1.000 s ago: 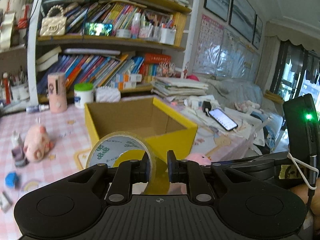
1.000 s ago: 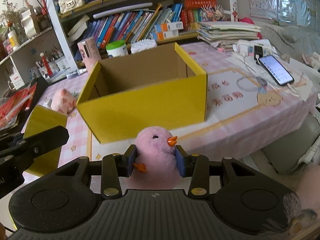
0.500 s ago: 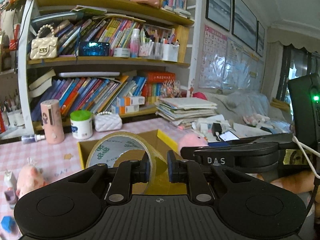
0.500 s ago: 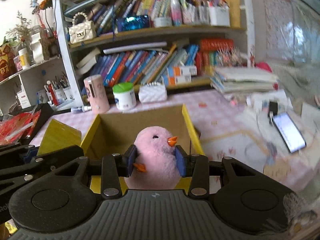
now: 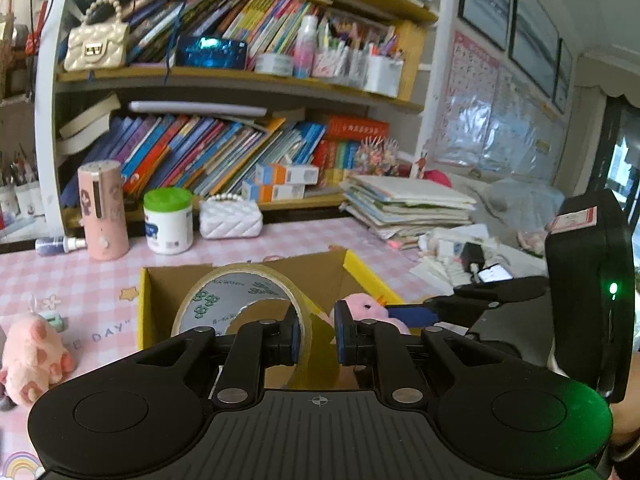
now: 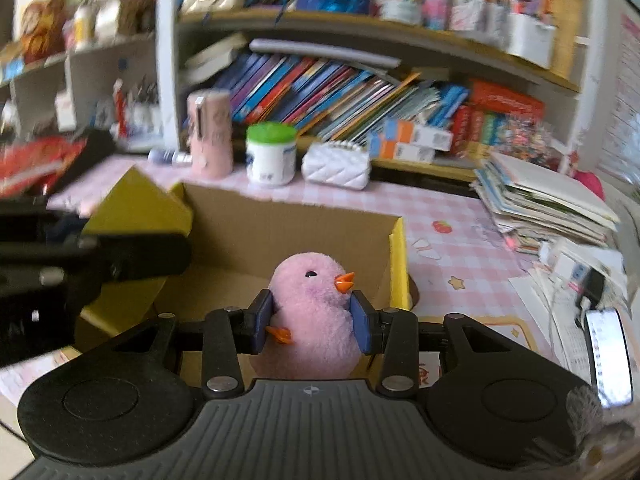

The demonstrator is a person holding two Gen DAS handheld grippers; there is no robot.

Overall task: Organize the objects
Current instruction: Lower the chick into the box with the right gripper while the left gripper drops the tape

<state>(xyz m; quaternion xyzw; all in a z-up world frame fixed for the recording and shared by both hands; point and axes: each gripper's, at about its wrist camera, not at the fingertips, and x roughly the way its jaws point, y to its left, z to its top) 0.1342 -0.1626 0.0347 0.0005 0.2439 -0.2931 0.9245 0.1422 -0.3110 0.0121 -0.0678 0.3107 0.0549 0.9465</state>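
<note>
Left gripper [image 5: 316, 338] fingers clamped on tape roll [image 5: 240, 300], right gripper [image 6: 312, 326] fingers clamped on pink chick plush [image 6: 310, 312], both held over open yellow box [image 6: 280, 232] on desk [image 6: 460, 256].

Daylight fills both fisheye views, brightest at the window [image 5: 624, 160] on the right edge. Shelf lines bow towards the dark corners. The left wrist view is sharp; the right wrist view is smeared, especially the bookshelf [image 6: 360, 92] and left side.
</note>
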